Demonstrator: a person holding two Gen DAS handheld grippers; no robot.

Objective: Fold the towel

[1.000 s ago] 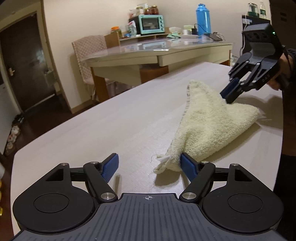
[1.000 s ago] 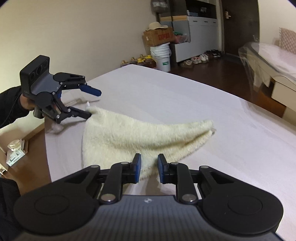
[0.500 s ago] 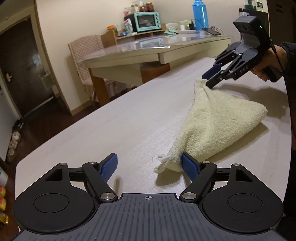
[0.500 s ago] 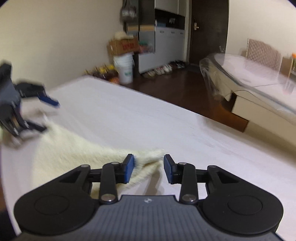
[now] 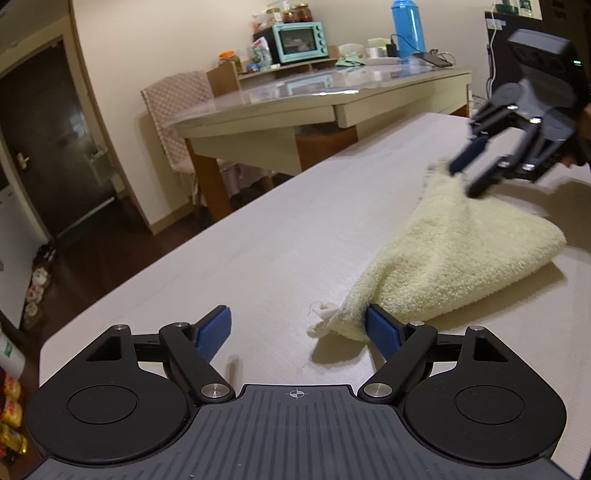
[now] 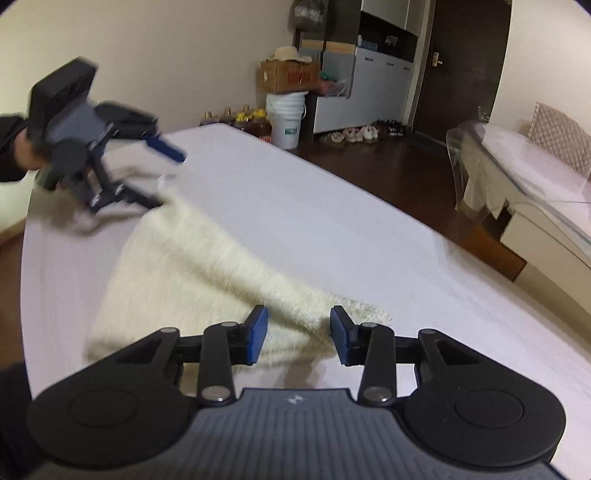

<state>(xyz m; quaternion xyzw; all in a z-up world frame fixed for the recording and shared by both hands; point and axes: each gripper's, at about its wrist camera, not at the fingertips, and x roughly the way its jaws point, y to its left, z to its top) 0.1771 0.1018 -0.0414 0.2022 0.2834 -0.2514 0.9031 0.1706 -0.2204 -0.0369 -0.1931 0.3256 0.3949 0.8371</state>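
A cream terry towel [image 5: 454,254] lies bunched in a triangle on the pale table [image 5: 258,258]; it also shows in the right wrist view [image 6: 192,273]. My left gripper [image 5: 301,328] is open, its jaws wide, with the towel's near corner by its right finger. My right gripper [image 6: 298,334] is open around the towel's far corner, its jaws astride the cloth. Each gripper shows in the other's view, the right one [image 5: 469,177] at the far corner and the left one [image 6: 162,177] at the opposite corner.
A glass-topped side table [image 5: 332,99] with a teal oven [image 5: 301,37] and a blue flask [image 5: 406,27] stands beyond the table. A chair [image 5: 177,114] is at its left. A bucket [image 6: 286,118], a box and shoes sit on the floor by the cabinets.
My right gripper moved from the towel's side edge to its far corner and opened wider around it. My left gripper stayed open at the near corner.
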